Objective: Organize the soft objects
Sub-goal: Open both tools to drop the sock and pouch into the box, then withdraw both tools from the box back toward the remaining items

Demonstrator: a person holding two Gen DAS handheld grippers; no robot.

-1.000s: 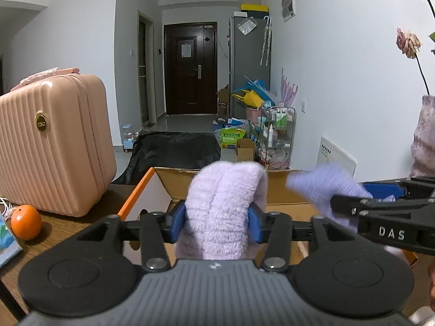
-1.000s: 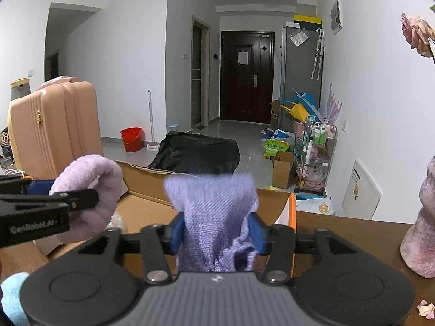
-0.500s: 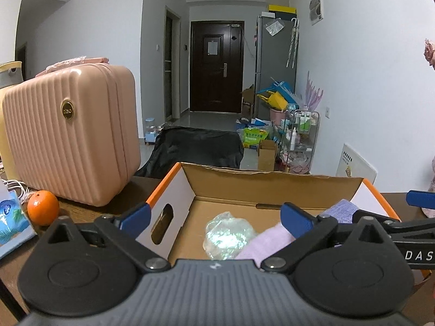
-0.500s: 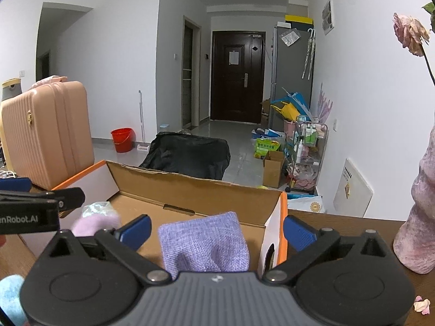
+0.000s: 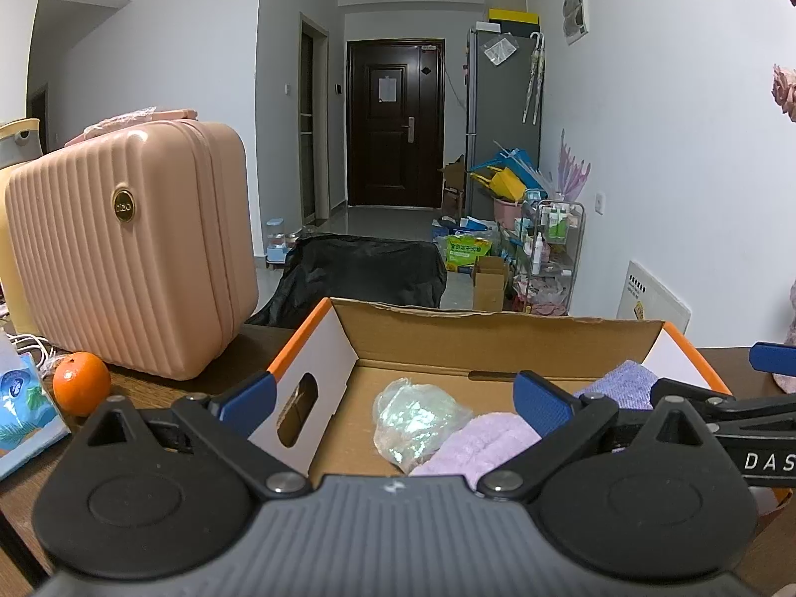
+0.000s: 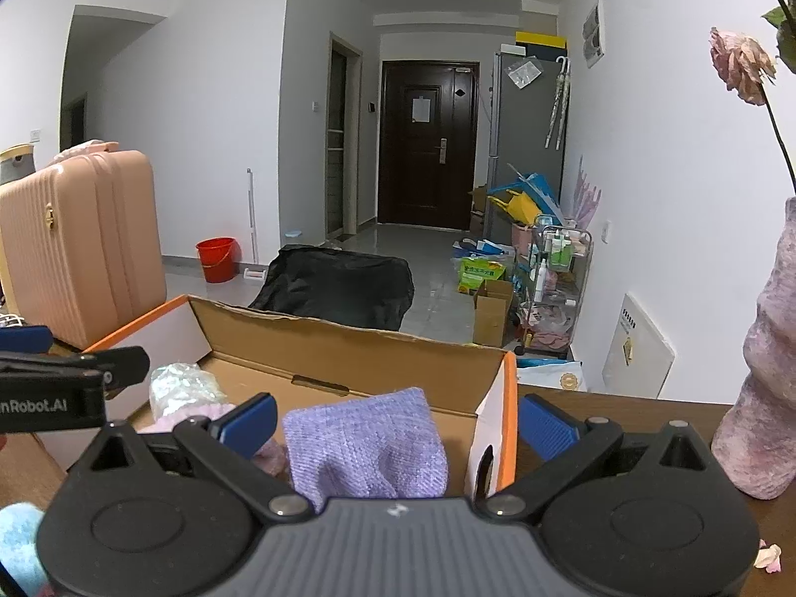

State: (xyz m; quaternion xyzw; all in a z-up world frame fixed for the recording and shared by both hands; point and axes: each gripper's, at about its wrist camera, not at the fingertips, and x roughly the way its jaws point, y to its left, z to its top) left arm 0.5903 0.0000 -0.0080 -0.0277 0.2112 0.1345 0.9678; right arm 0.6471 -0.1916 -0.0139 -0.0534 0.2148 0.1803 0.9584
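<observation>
Cloth is making up both of the task's things here, and both are lying inside the open cardboard box on the bench. The fluffy pink towel is resting on the box floor beside a crinkled plastic bag, and the left gripper is hovering over it with its jaws spread wide, having just been opening, with nothing pressed between them. The knitted purple cloth is sitting against the right end wall of the box, and the right gripper is standing above it with jaws likewise fully apart after just opening; the cloth is lying between the blue pads but neither pad is touching it.

Both pieces are looking light, limp and compressible, so they are likely sagging and unfolding if lifted by an edge. A pinch across the thick folded middle is probably giving the firmest hold, since the pile is offering plenty of friction and nothing here is breaking. The pink towel is looking bulkier and springier, and the purple one thinner with a coarser weave. The plastic bag is appearing slippery and is best left alone when reaching for the towel next to it. The pink suitcase and the orange are standing well clear of the box.
</observation>
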